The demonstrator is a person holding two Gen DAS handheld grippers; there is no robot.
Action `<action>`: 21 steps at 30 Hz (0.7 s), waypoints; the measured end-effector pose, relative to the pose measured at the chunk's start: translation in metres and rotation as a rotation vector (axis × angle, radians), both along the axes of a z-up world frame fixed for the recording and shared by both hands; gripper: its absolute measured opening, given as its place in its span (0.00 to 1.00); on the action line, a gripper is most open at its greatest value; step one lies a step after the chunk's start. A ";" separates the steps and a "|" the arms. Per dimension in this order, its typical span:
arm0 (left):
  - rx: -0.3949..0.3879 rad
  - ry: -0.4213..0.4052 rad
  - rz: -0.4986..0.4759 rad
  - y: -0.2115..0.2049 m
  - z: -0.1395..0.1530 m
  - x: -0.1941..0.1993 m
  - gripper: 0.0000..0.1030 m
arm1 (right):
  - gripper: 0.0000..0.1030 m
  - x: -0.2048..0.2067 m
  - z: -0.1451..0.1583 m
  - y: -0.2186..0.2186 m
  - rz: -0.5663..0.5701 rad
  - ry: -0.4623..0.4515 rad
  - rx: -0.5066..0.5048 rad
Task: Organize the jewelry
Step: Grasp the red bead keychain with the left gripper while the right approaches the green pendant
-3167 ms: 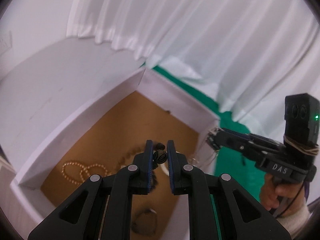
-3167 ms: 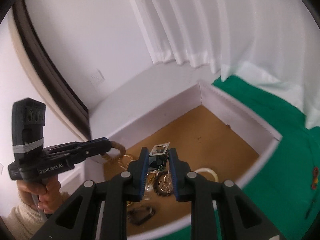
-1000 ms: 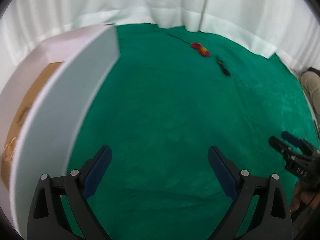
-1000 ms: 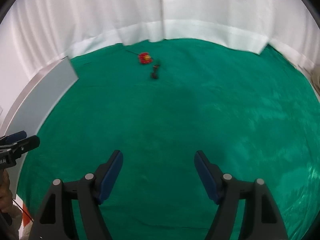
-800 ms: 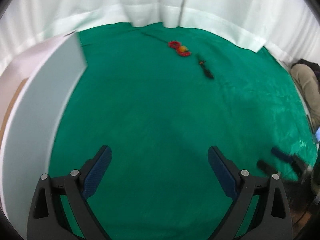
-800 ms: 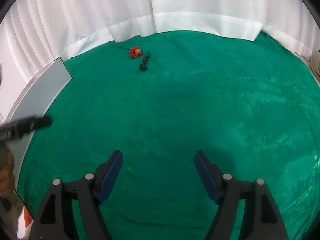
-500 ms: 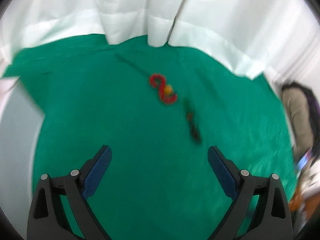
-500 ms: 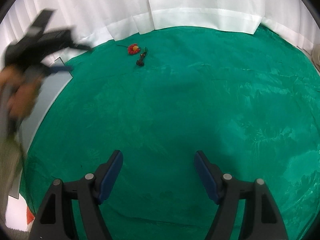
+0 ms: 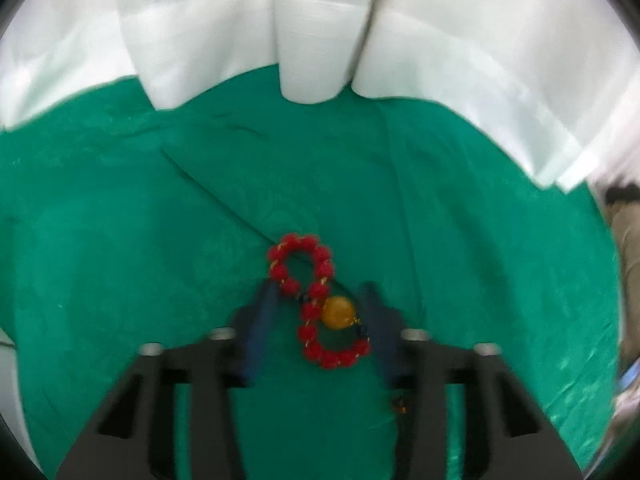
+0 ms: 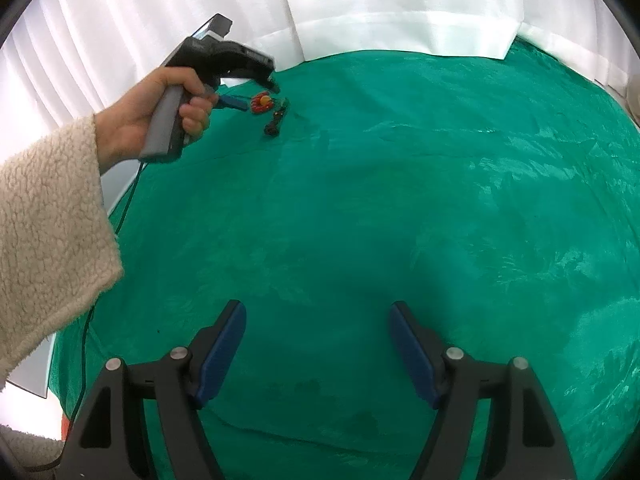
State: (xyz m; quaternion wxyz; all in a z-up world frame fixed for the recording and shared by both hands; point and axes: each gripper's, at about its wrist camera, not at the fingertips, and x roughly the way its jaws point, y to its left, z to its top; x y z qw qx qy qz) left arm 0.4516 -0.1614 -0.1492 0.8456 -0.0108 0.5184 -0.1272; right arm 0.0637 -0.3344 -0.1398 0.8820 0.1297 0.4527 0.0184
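Over by the white curtain point(image 9: 320, 32), the left gripper point(image 9: 318, 304) is down at the green cloth point(image 9: 120, 240), its jaws spread either side of a red bead bracelet point(image 9: 316, 300) with an amber bead point(image 9: 339, 312), not yet touching it. Nearby lies a small dark trinket point(image 10: 274, 122). Meanwhile the right gripper point(image 10: 316, 344) hangs wide open and empty. No lettering is readable.

We see a red bead bracelet point(image 9: 316, 304) with one amber-yellow bead point(image 9: 339, 312) on a plain emerald green cloth point(image 10: 400, 180). Our gripper fingers point(image 10: 218, 350) carry blue pads on black frames; the curtain point(image 9: 320, 20) is white, the sleeve point(image 10: 44, 216) cream fleece.
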 end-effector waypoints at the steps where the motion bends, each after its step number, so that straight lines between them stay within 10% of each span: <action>1: 0.009 -0.004 -0.026 -0.001 0.000 -0.005 0.18 | 0.73 0.000 0.000 0.000 -0.002 -0.003 0.002; 11: -0.153 -0.012 -0.034 0.060 0.040 -0.060 0.16 | 0.73 0.001 0.005 -0.004 -0.023 -0.003 0.023; 21: -0.157 -0.057 0.036 0.146 0.047 -0.183 0.16 | 0.73 0.039 0.044 0.000 0.075 0.038 0.081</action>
